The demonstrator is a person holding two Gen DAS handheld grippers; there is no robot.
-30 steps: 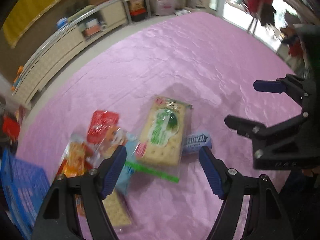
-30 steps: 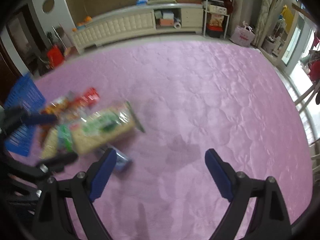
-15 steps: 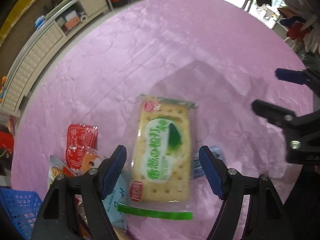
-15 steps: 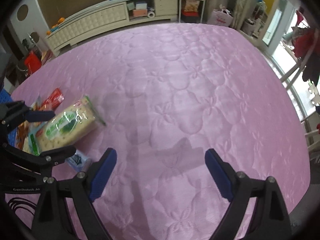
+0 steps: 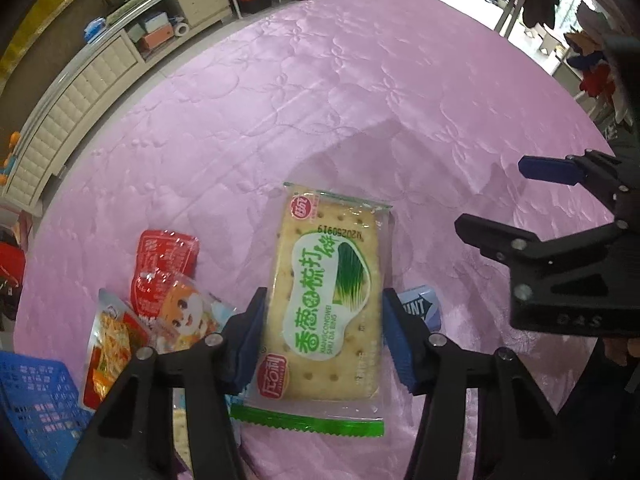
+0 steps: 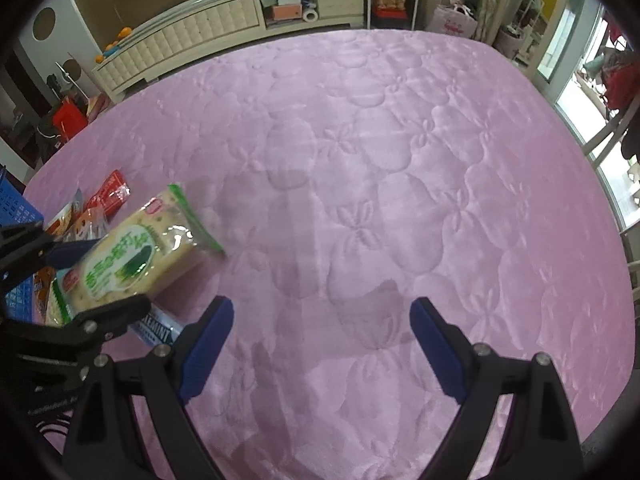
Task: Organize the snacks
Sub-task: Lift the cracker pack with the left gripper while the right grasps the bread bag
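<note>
My left gripper [image 5: 324,340] is shut on a cracker pack [image 5: 326,308] with a green and white label, its blue pads pressing both long sides. The pack is held above the pink quilted cloth [image 5: 320,92]. In the right wrist view the same cracker pack [image 6: 132,256] sits between the left gripper's fingers at the left edge. My right gripper [image 6: 322,348] is open and empty over bare cloth. A red packet [image 5: 164,268], an orange cartoon packet [image 5: 188,320] and a blue mint packet [image 5: 418,310] lie below the held pack.
A blue plastic basket [image 5: 36,404] stands at the lower left, by the snack pile. A white cabinet [image 6: 192,36] and shelves run behind the cloth's far edge. The right gripper [image 5: 560,240] shows at the right in the left wrist view.
My left gripper has closed on the cracker pack and lifted it off the pile. The right gripper has stayed open, drifting slightly over the cloth.
</note>
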